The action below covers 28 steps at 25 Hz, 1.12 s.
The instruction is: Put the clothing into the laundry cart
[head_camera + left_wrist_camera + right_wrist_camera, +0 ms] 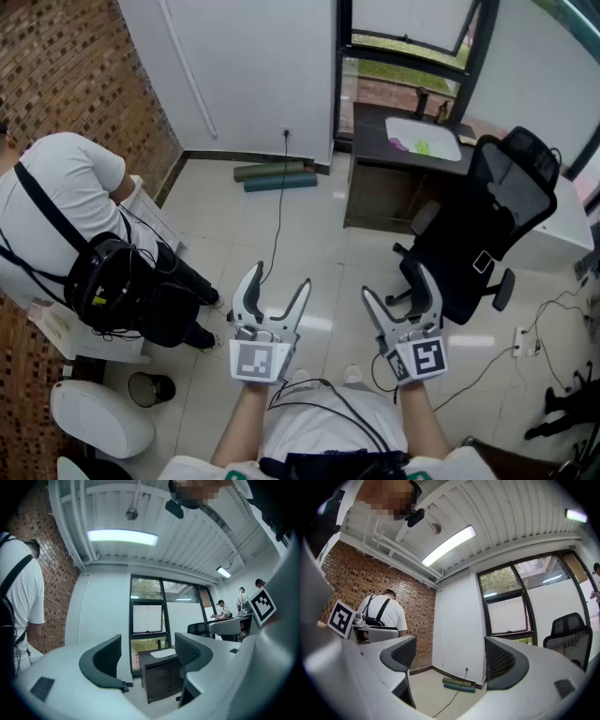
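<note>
I'm in an office; a black swivel chair [511, 197], dark desk [384, 192], brick wall [66, 66]; cable [278, 211] across tiles.

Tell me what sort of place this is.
Probably a small office or workroom: a black office chair stands by a dark desk under a window, with a brick wall and a cable across the tiled floor.

Head view steeply above left claw [278, 277], right claw [396, 281]
</note>
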Tool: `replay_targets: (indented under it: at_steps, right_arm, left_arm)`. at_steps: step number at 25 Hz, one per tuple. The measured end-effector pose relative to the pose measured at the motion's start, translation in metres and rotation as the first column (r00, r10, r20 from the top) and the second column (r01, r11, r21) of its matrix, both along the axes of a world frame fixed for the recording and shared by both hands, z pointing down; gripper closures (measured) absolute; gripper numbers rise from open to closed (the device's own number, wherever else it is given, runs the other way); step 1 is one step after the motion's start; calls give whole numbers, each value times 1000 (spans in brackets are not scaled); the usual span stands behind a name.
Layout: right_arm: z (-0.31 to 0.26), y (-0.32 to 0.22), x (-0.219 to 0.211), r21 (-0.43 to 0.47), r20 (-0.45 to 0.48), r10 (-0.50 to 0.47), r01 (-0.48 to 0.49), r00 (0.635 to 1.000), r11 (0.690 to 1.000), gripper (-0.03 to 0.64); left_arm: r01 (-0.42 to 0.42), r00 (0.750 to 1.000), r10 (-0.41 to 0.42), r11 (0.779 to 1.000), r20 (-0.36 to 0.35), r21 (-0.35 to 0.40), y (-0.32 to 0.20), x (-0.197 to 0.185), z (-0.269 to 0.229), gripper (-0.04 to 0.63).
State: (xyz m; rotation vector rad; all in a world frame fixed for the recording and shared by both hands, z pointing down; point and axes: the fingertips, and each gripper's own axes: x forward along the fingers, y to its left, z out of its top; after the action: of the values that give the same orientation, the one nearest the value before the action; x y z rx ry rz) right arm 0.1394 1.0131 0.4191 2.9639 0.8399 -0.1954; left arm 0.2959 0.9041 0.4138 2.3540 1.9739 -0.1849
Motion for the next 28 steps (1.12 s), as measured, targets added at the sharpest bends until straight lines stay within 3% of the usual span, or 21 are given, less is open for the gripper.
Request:
replay_targets:
  at_steps: [4, 7, 12, 15, 19, 23, 25, 28]
  right_arm:
    - [4, -30, 40, 16, -10, -67, 67, 998, 998, 138]
    - [5, -61, 91, 27, 0, -210, 210, 978, 977, 140]
    - [4, -119, 180, 26, 16, -421, 420, 907, 907, 140]
    - [5, -169, 232, 26, 17, -558, 558, 830, 830, 140]
    - [-6, -245, 314, 23, 38, -758, 758, 651, 652, 146]
    - [-8, -327, 368, 16, 41, -892, 892, 451, 452, 146]
    - [-2, -361, 386, -2, 33, -939, 940, 341, 341, 146]
    - [7, -414, 408, 9, 40, -989, 990, 143, 143, 146]
  left_arm:
    - [36, 999, -36, 999, -7, 6, -32, 26, 3, 245]
    - [125, 992, -125, 992, -15, 2, -67, 54, 5, 245]
    - [302, 953, -302, 953, -5, -13, -143, 108, 3, 245]
    - [427, 904, -427, 904, 8, -20, -198, 135, 2, 258]
    - [627, 779, -627, 779, 23, -17, -271, 175, -3, 258]
    - [784, 621, -783, 621, 21, 8, -344, 195, -1, 259]
    - [858, 512, -858, 513, 31, 13, -379, 198, 5, 258]
    - [947, 320, -946, 321, 44, 17, -426, 194, 7, 259]
